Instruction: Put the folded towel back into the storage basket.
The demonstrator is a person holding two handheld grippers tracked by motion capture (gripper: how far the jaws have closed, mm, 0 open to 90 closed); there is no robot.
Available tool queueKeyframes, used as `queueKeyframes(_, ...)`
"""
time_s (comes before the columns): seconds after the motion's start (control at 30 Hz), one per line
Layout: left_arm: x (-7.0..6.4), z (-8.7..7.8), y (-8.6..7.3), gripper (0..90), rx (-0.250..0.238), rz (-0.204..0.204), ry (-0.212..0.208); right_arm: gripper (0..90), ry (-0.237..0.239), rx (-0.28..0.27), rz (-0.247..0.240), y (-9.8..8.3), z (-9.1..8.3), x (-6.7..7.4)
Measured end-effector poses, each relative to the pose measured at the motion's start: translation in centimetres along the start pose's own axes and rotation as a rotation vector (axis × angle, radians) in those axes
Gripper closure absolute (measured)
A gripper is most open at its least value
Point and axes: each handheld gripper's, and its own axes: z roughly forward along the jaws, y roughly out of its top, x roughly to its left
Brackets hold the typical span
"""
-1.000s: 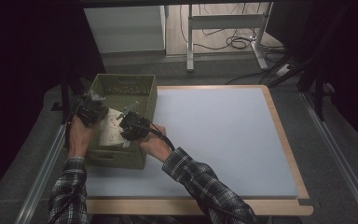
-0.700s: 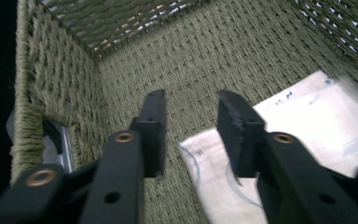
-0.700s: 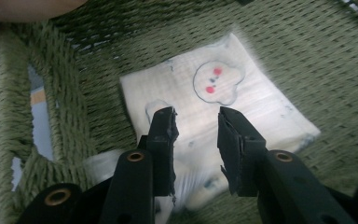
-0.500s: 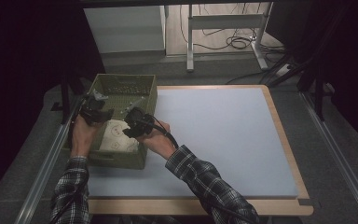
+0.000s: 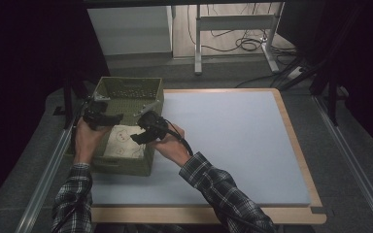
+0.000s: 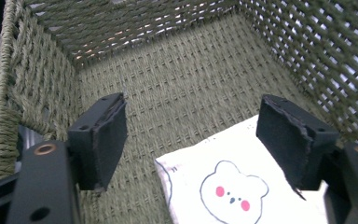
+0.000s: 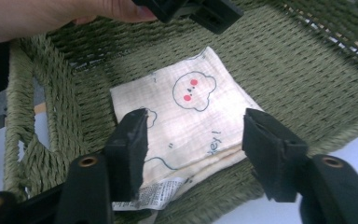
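Observation:
A folded cream cloth [image 5: 125, 142] printed with a bear face lies flat on the floor of a green woven basket [image 5: 110, 87] at the table's left edge. In the left gripper view the cloth [image 6: 242, 186] sits below and ahead of my left gripper [image 6: 191, 135], whose jaws have just been opening and hold nothing. My right gripper [image 7: 193, 140] hovers over the cloth [image 7: 191, 116] near its label end; its jaws have also just been opening and do not touch it. In the high view, the left gripper [image 5: 108, 118] and right gripper [image 5: 140, 137] hang over the basket.
The basket [image 7: 42, 154] stands on a pale blue mat [image 5: 233, 141] framed in wood, with wide open room to its right. A metal rail [image 5: 46, 179] runs along the table's left side. The left hand [image 7: 51, 16] reaches into the right gripper view from the top.
Both grippers let go of the cloth, which now lies flat in the basket. The right gripper drew back toward the basket's near right side; the left stayed put.

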Motion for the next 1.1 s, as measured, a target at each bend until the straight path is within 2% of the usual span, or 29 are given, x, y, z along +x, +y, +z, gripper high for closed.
queueKeyframes(0.2,0.1,0.1,0.1,16.7,-0.022,-0.054,-0.062,31.7,-0.004,-0.023,-0.008,-0.4,-0.9,-0.4)
queueKeyframes(0.5,-0.9,0.2,0.7,10.6,-0.026,-0.065,-0.115,25.2,-0.018,-0.041,-0.018,-1.3,-2.3,-0.8)
queueKeyframes(0.83,-2.5,0.3,1.6,5.6,-0.019,-0.044,-0.162,17.7,-0.004,-0.056,0.007,-2.9,-4.1,-1.9)
queueKeyframes(1.1,-4.0,0.1,2.5,3.3,-0.027,-0.018,-0.185,14.8,0.010,-0.053,0.010,-5.0,-5.5,-3.1)
